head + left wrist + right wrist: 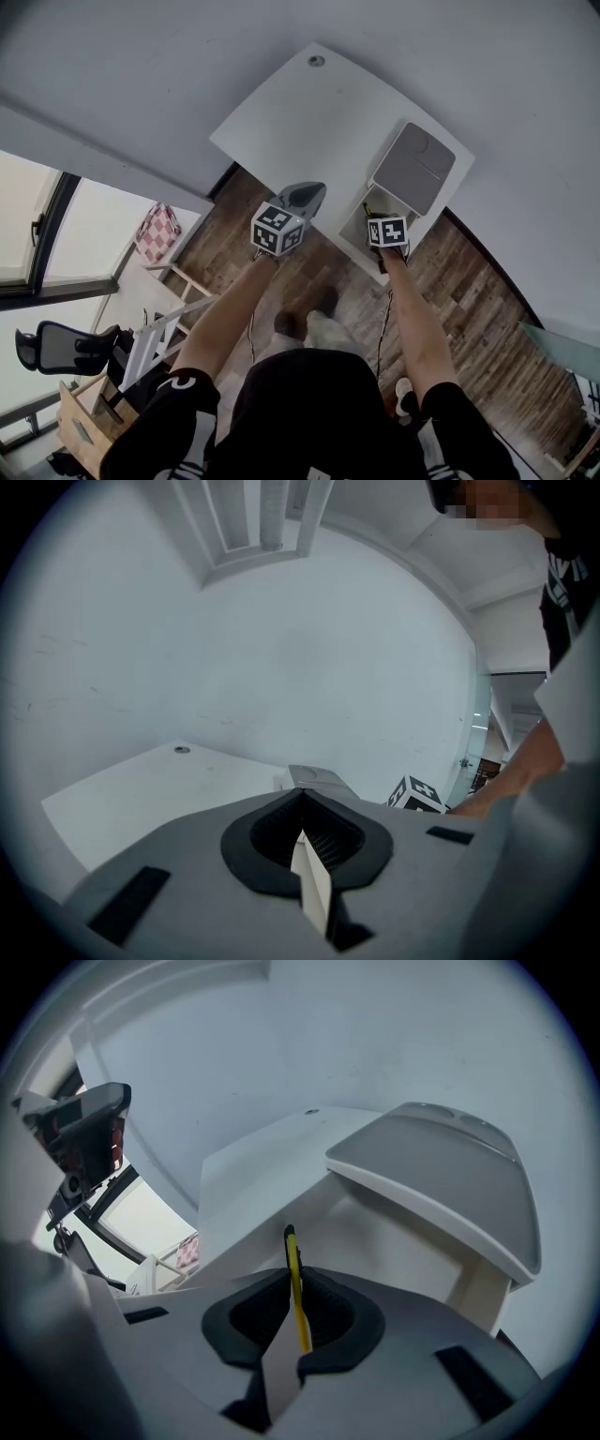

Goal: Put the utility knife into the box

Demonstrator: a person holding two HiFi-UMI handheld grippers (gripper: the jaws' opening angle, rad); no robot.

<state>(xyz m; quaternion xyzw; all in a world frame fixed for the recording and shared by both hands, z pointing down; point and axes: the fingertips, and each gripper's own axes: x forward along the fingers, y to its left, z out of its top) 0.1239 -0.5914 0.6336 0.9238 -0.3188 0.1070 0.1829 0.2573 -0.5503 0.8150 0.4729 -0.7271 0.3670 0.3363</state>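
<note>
Right gripper view — right gripper (294, 1283) jaws clamp utility knife (290, 1241); left gripper (302, 799) jaws together

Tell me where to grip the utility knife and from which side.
Grip the utility knife across its wide flat faces, coming end-on along its length. It is a thin yellow slab, so jaws seat flat there; the right gripper is shut on it that way, at the open box.

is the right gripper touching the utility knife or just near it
Touching. In the right gripper view, the right gripper has its jaws closed on the yellow utility knife, pressing both its sides.
</note>
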